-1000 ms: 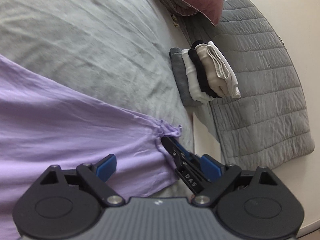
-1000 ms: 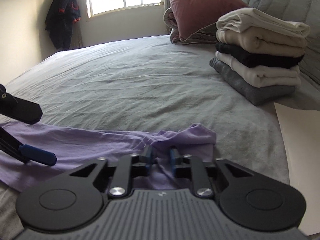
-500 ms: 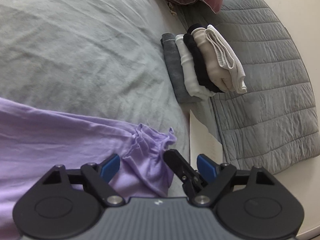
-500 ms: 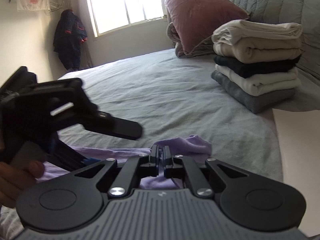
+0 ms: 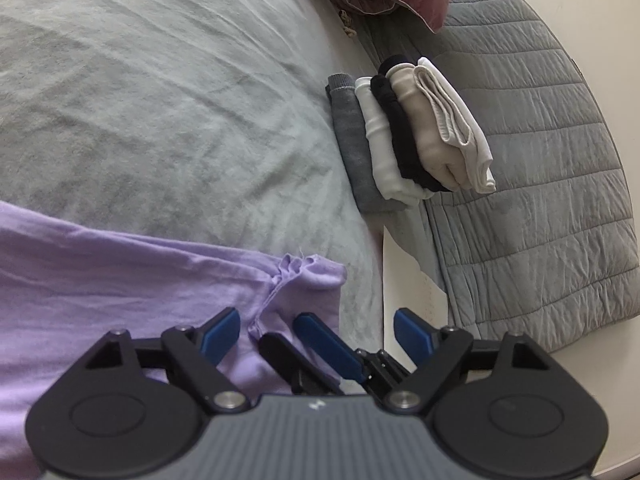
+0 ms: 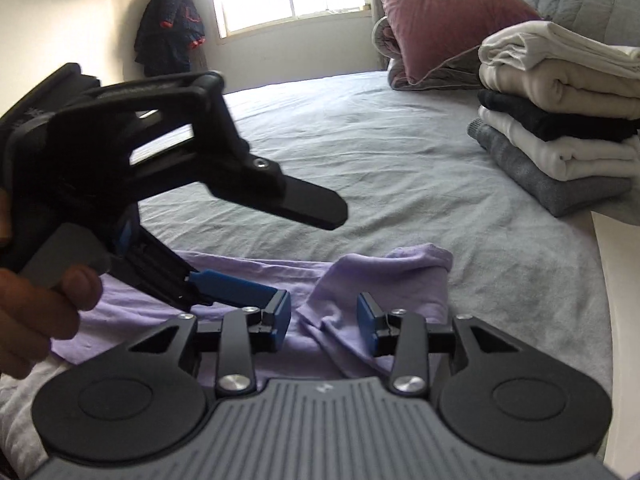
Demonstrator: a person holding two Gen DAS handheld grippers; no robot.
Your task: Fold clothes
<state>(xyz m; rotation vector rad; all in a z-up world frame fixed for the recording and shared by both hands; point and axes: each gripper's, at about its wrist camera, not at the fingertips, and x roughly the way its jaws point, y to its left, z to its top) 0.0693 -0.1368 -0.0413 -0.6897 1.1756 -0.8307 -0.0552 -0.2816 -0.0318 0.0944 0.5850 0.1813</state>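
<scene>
the right gripper [image 6: 324, 320], a second ago pinched shut on the corner of the purple shirt [image 6: 384, 280], is now opening and the bunched cloth sits loose between its blue pads, so this corner looks set down and the fold can move on; the left gripper [image 5: 316, 334] stands wide apart, gripping nothing, and has slid in just above the same corner. the shirt is thin, soft jersey, flat to the left and puckered at the corner, lying on the near edge of the bed [image 5: 180, 100], whose grey sheet is matte and creased. farther right sits a neat stack of folded clothes [image 5: 412, 136], thick and rounded, then a plush maroon pillow [image 6: 448, 12]
</scene>
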